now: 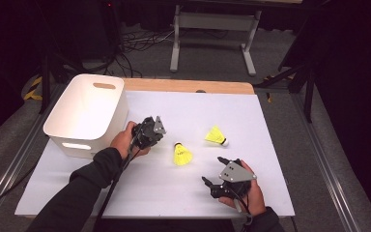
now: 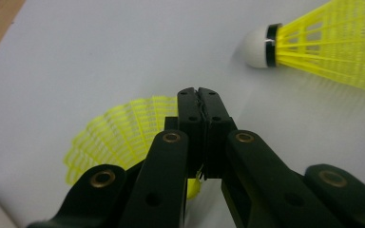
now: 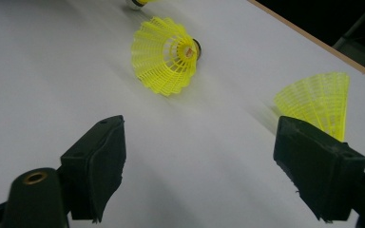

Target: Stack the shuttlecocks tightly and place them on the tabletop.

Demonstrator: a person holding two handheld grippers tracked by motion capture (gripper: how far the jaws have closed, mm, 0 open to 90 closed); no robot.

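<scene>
A dark room with cables on the floor behind, and a white table [image 1: 251, 193] lit in the middle of it. The job looks like gathering the yellow shuttlecocks into the white bin [image 1: 89, 113], and it seems to be between pickups.

The left gripper [image 1: 155, 131] sits just beside the bin with its jaws pressed together. A sliver of yellow shows under them, though I can't tell if anything is pinched.

The right gripper [image 1: 211, 169] has its jaws spread wide and empty. The near shuttlecock [image 1: 181, 154] stands cork-up ahead of it, and the far shuttlecock [image 1: 216, 137] lies on its side off to the right.

Next, I'd guess, it advances and closes gently on a springy skirt. Nothing blocks the way, except the left gripper, close to that near shuttlecock.
</scene>
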